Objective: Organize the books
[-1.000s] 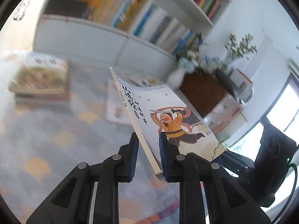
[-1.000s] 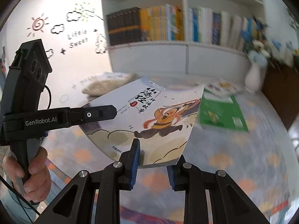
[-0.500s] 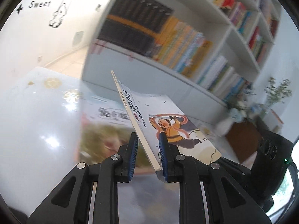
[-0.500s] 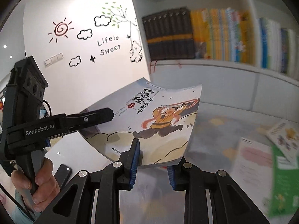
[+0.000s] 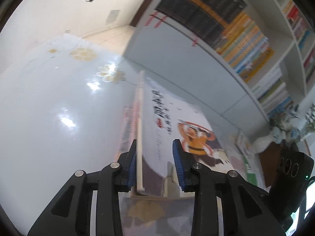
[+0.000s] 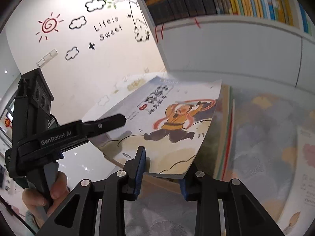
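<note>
both wrist cams look forward and down along their fingers, close; both see the picture book (image 5: 177, 122) (image 6: 173, 122) and the bookshelf (image 5: 226, 31) (image 6: 226, 2).

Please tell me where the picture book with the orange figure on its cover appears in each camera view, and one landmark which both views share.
Left wrist view: the picture book runs from the centre down to between the jaws, seen nearly edge-on.
Right wrist view: it fills the centre, cover up, above the jaws.
Shared landmark: the row of black books on the shelf, at the top of both.
</note>
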`<action>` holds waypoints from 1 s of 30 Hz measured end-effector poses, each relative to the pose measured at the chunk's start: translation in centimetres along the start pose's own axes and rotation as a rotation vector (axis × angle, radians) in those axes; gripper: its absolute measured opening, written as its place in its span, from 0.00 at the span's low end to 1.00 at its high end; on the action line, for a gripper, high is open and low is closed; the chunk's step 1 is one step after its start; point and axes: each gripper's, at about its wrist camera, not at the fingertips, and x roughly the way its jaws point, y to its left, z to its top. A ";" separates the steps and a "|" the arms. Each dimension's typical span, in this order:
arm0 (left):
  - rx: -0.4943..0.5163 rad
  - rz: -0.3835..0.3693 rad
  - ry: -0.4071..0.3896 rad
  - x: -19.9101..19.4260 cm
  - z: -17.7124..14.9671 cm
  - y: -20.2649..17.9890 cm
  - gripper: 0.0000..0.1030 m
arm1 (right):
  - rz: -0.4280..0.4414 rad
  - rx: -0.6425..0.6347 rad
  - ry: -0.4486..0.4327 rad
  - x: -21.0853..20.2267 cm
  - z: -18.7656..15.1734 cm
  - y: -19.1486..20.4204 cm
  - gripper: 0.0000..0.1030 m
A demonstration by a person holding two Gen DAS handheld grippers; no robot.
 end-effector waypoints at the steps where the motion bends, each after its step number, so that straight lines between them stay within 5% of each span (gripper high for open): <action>1: -0.008 0.014 0.000 -0.1 0.0 0.3 0.28 | 0.002 0.018 0.028 0.3 -0.1 -0.3 0.29; 8: -0.022 0.017 -0.018 -5.1 -1.7 0.1 0.28 | 0.090 0.087 0.125 -3.0 -2.2 -2.2 0.38; 15: 0.140 -0.028 -0.088 -14.3 -5.9 -7.5 0.32 | 0.029 0.195 0.062 -14.5 -9.3 -7.6 0.46; 18: 0.186 -0.064 -0.149 -17.8 -8.1 -11.0 0.48 | 0.024 0.336 0.015 -20.8 -13.5 -11.7 0.48; 20: 0.197 -0.108 -0.175 -19.8 -9.9 -13.0 0.72 | -0.007 0.404 -0.033 -25.4 -16.6 -13.5 0.48; 25: 0.277 -0.181 -0.170 -22.9 -14.7 -18.6 0.73 | -0.171 0.487 -0.144 -35.7 -23.6 -15.8 0.53; 30: 0.378 -0.177 -0.160 -24.3 -17.2 -23.0 0.80 | -0.220 0.517 -0.168 -39.3 -26.0 -16.5 0.54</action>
